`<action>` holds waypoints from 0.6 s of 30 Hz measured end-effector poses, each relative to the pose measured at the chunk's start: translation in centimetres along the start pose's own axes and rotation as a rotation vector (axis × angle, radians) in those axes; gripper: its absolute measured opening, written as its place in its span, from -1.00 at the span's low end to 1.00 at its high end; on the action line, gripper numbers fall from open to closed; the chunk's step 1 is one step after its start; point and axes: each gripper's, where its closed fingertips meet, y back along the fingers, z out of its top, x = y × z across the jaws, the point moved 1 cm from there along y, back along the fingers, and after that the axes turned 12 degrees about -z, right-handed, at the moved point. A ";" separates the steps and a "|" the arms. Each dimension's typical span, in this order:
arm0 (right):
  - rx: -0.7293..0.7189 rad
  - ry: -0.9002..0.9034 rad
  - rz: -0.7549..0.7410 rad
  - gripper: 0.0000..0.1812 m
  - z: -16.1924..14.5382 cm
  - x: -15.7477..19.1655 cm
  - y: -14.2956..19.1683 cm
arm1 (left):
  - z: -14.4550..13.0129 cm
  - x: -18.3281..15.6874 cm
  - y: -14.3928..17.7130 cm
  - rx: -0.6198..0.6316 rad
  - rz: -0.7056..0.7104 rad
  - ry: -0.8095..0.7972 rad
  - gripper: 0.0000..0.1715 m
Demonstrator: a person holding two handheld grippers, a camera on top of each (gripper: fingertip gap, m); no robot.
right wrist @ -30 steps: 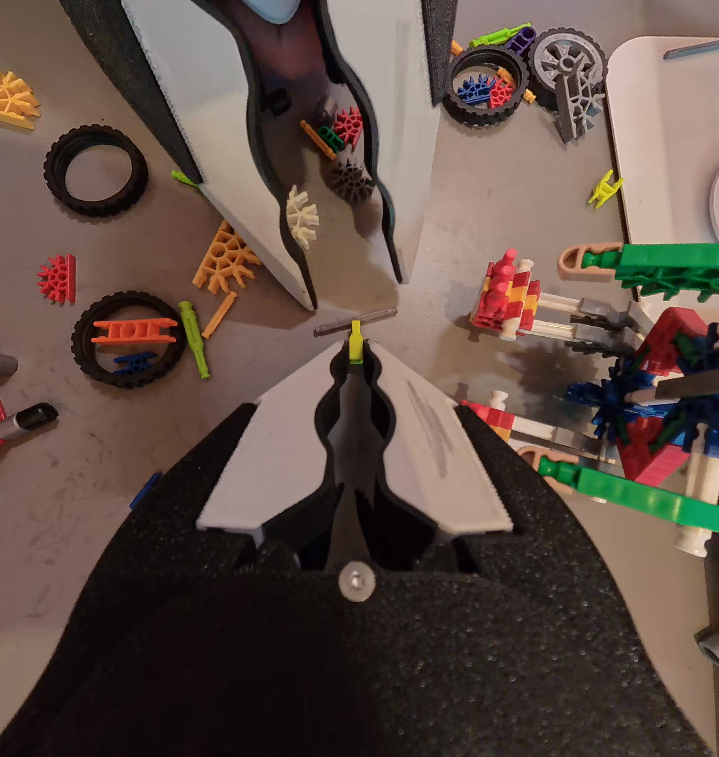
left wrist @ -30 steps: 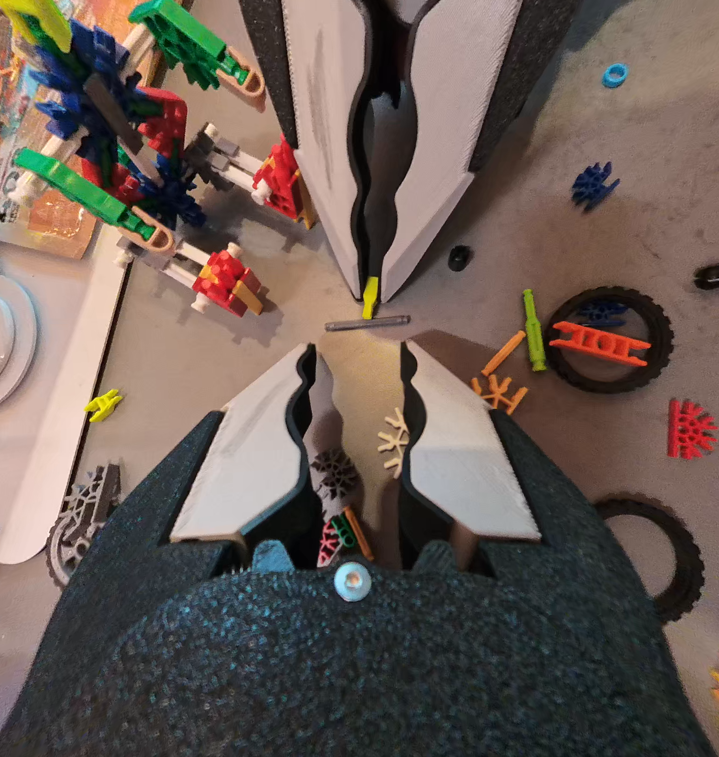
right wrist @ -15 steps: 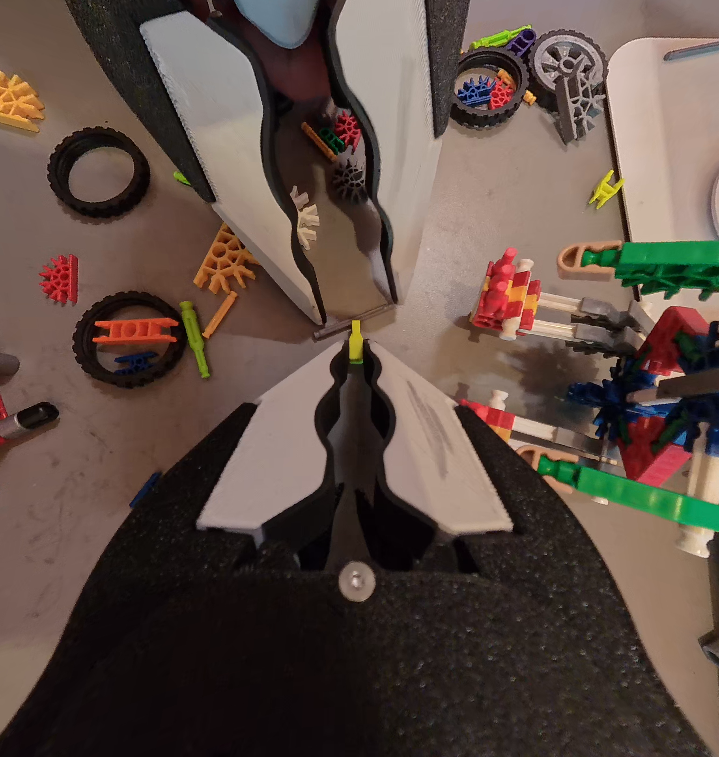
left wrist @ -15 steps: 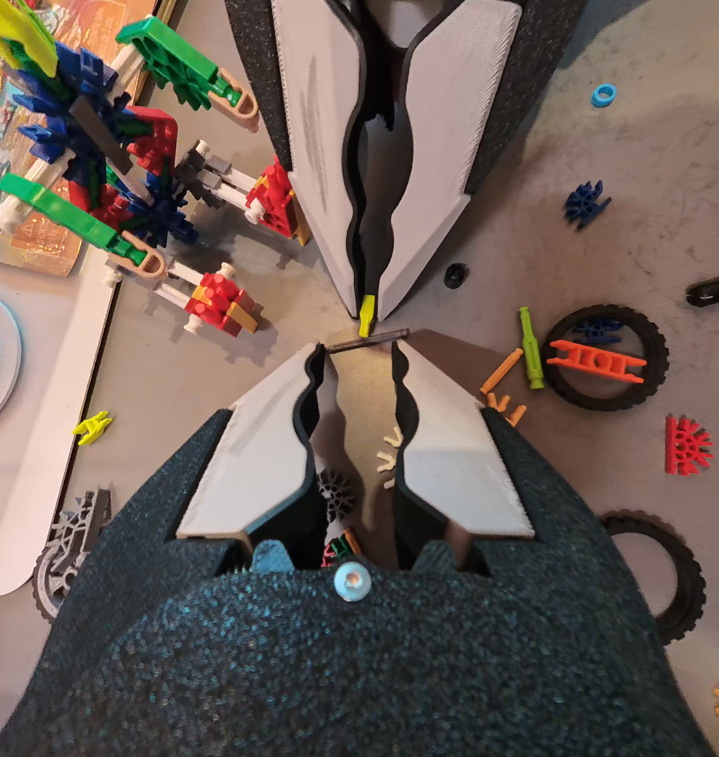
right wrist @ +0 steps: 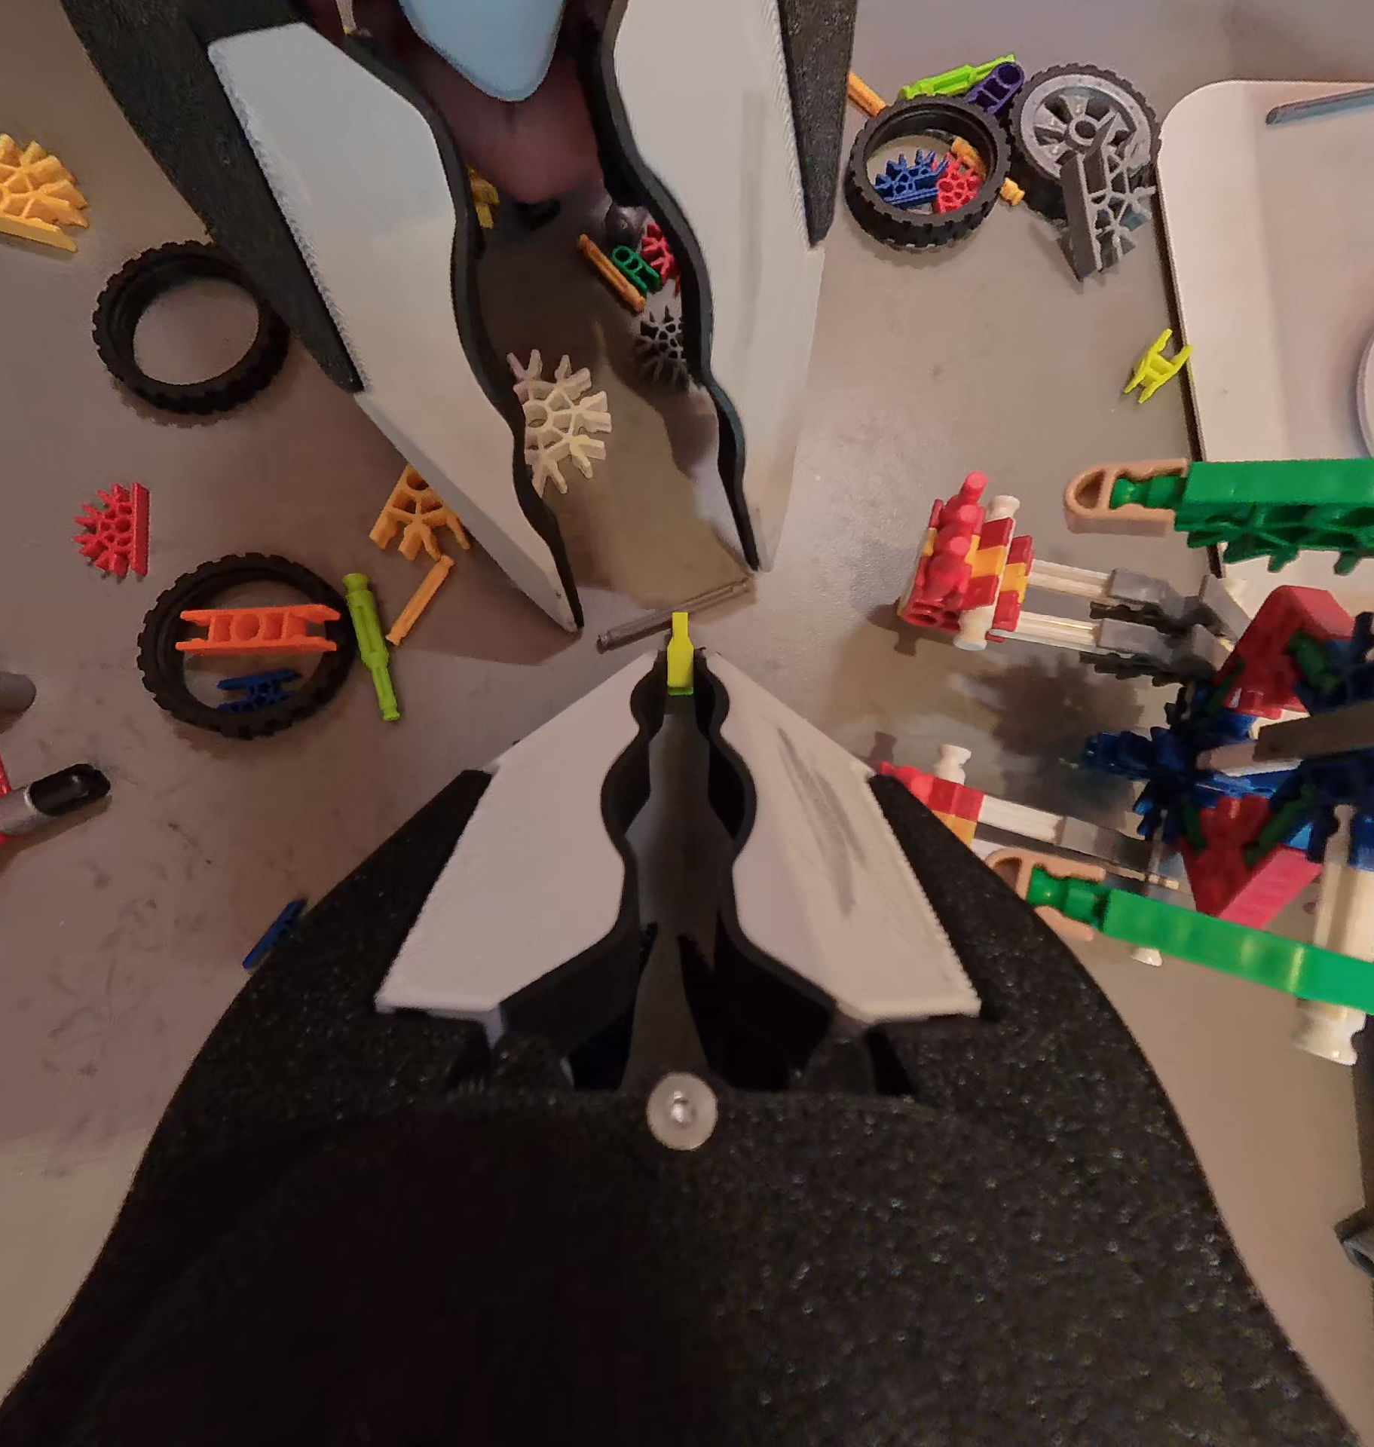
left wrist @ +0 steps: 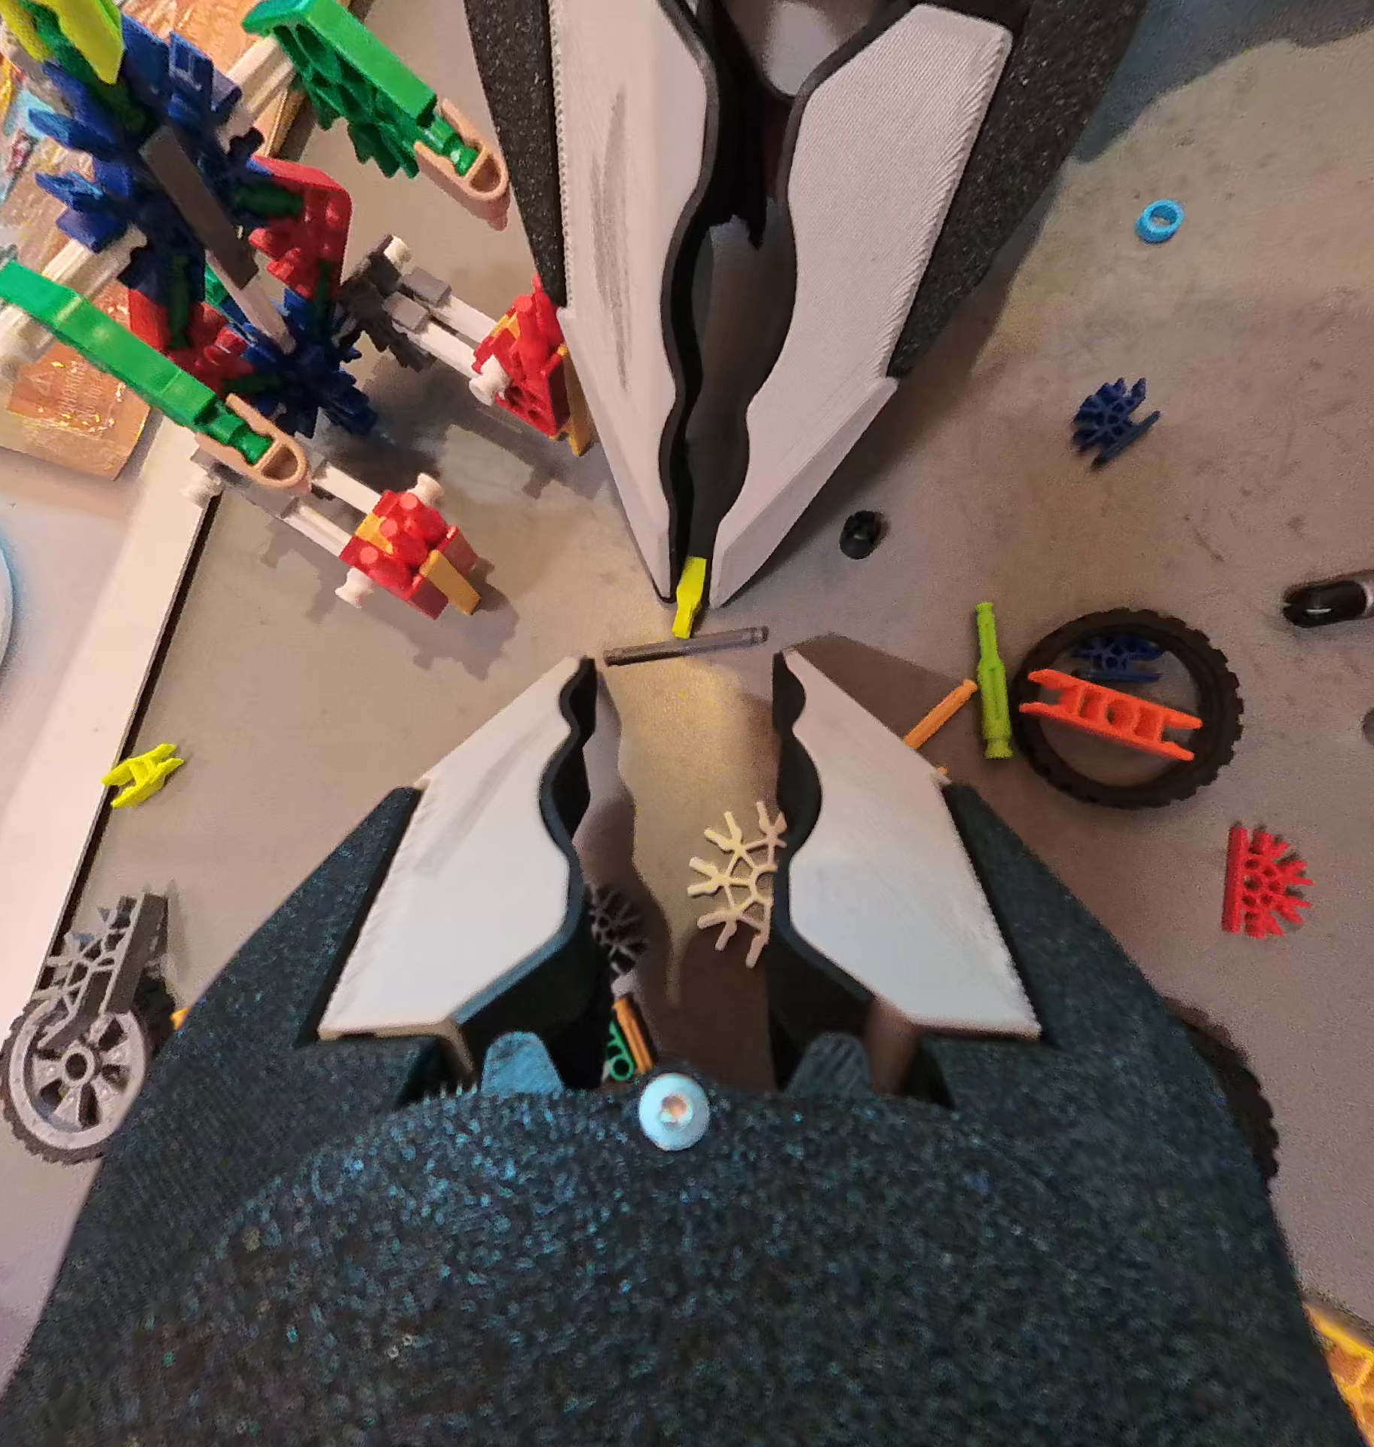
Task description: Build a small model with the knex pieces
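Note:
My left gripper [left wrist: 685, 664] is open and empty, its tips at either end of a thin grey rod [left wrist: 683, 646] that lies flat on the grey table. A cream snowflake connector [left wrist: 738, 869] lies on the table between its fingers. My right gripper [right wrist: 679, 656] faces it and is shut on a small yellow-green piece [right wrist: 678, 654], whose tip hangs just over the rod [right wrist: 672, 611]. The right gripper also shows in the left wrist view [left wrist: 691, 583], and the left gripper in the right wrist view [right wrist: 660, 595].
A built model of green, blue and red pieces [left wrist: 198, 235] stands left of the grippers, partly on a white board [left wrist: 41, 705]. Black tyres [left wrist: 1130, 709], a red connector [left wrist: 1263, 885], a green rod [left wrist: 993, 681] and a grey wheel [left wrist: 73, 1057] lie scattered around. The tips of both grippers are at nearly the same place.
My left gripper has moved forward until its tips reach the grey rod; its jaws narrowed a little, then widened again. The right gripper has kept still with the yellow-green piece.

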 end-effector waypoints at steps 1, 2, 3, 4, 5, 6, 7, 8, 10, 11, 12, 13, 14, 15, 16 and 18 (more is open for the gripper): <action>0.000 0.002 -0.001 -0.93 0.0 0.0 0.0 | 0.1 -0.1 -0.1 -0.003 0.002 0.002 -0.51; 0.000 0.003 -0.002 -0.93 0.0 0.0 0.0 | 0.1 -0.1 -0.1 -0.003 0.008 -0.003 -0.52; 0.000 0.004 -0.002 -0.93 0.0 0.0 0.0 | 0.1 -0.1 -0.1 -0.001 0.011 -0.008 -0.53; 0.000 0.004 -0.002 -0.93 0.0 0.0 0.0 | 0.1 -0.2 -0.1 0.000 0.011 -0.009 -0.56; 0.000 0.004 -0.002 -0.93 0.0 0.0 0.0 | 0.1 -0.2 -0.1 0.002 0.014 -0.007 -0.56; -0.001 0.004 -0.001 -0.93 0.0 0.0 0.0 | 0.1 -0.2 -0.1 0.005 0.016 -0.005 -0.56; -0.002 0.004 -0.001 -0.93 0.0 0.0 0.0 | 0.1 -0.2 -0.1 0.009 0.014 0.004 -0.58; -0.002 0.003 0.000 -0.93 0.0 0.0 0.0 | 0.1 -0.2 -0.1 0.013 0.023 0.009 -0.57; -0.004 0.003 0.001 -0.93 0.0 0.0 0.0 | 0.2 0.0 -0.1 0.022 0.056 -0.006 -0.57; -0.004 0.002 0.002 -0.93 0.0 0.0 0.0 | 0.2 0.0 -0.1 0.023 0.057 -0.006 -0.57; -0.005 0.002 0.002 -0.93 0.0 0.0 0.0 | 0.2 0.0 -0.1 0.021 0.058 -0.007 -0.57; -0.005 0.002 0.003 -0.93 0.0 0.0 0.0 | 0.2 0.2 0.0 0.018 0.063 -0.005 -0.56; -0.005 0.001 0.003 -0.93 0.0 0.0 0.0 | 0.2 0.3 0.0 0.014 0.060 0.002 -0.55; -0.005 0.001 0.003 -0.93 0.0 0.0 0.0 | 0.1 0.3 0.0 0.009 0.051 0.012 -0.54; -0.006 0.001 0.003 -0.93 0.0 0.0 0.0 | 0.1 0.4 0.0 0.008 0.045 0.018 -0.53; -0.006 0.001 0.003 -0.93 0.0 0.0 0.0 | 0.1 0.4 -0.1 0.012 0.024 0.035 -0.53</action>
